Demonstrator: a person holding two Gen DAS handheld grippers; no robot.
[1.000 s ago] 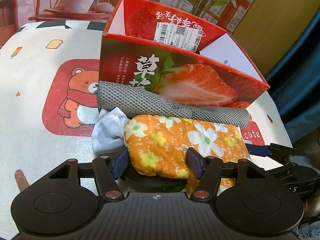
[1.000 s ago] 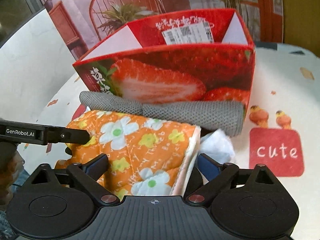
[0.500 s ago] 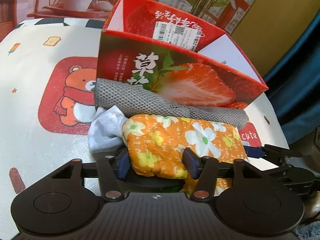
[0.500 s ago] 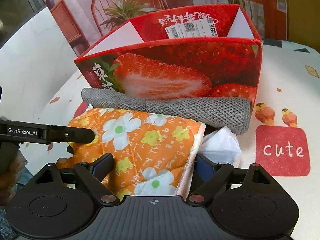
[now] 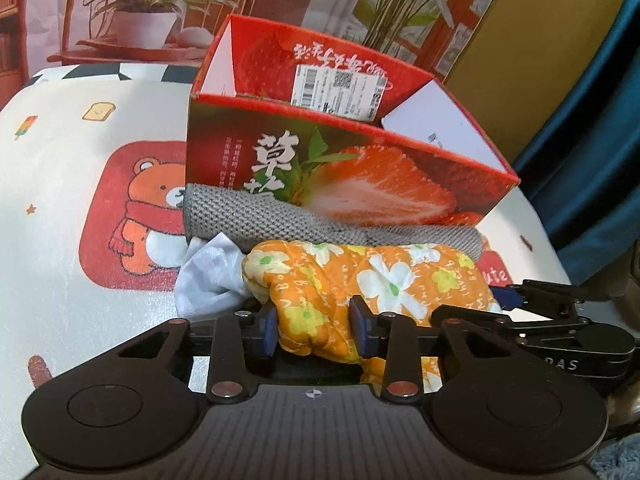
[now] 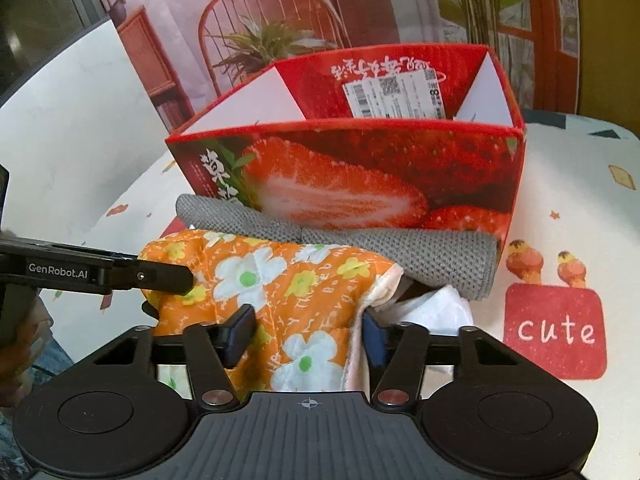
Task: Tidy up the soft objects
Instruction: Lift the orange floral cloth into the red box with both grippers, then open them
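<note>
An orange floral padded cloth [image 5: 392, 280] [image 6: 280, 276] lies on the table in front of a red strawberry box [image 5: 400, 196] [image 6: 360, 160]. My left gripper [image 5: 314, 330] has its jaws closing on the cloth's left end, which bunches between the pads. My right gripper [image 6: 306, 336] is closing on the cloth's right end, pads pressing into the fabric. Each gripper shows in the other's view, the right gripper [image 5: 540, 312] and the left gripper [image 6: 160, 276]. A rolled grey knit towel [image 5: 280, 224] [image 6: 420, 252] rests against the box, and a white cloth [image 5: 208, 276] [image 6: 432, 308] lies beneath.
The box stands open at the top with a shipping label inside. The tablecloth [image 5: 60, 208] carries a bear print and a red "cute" patch [image 6: 554, 330]. A blue curtain [image 5: 600, 140] hangs at the right, and a printed backdrop stands behind.
Both grippers' jaws have narrowed onto the orange cloth, and the fabric now bunches up between the pads. The hands have stayed in place.
</note>
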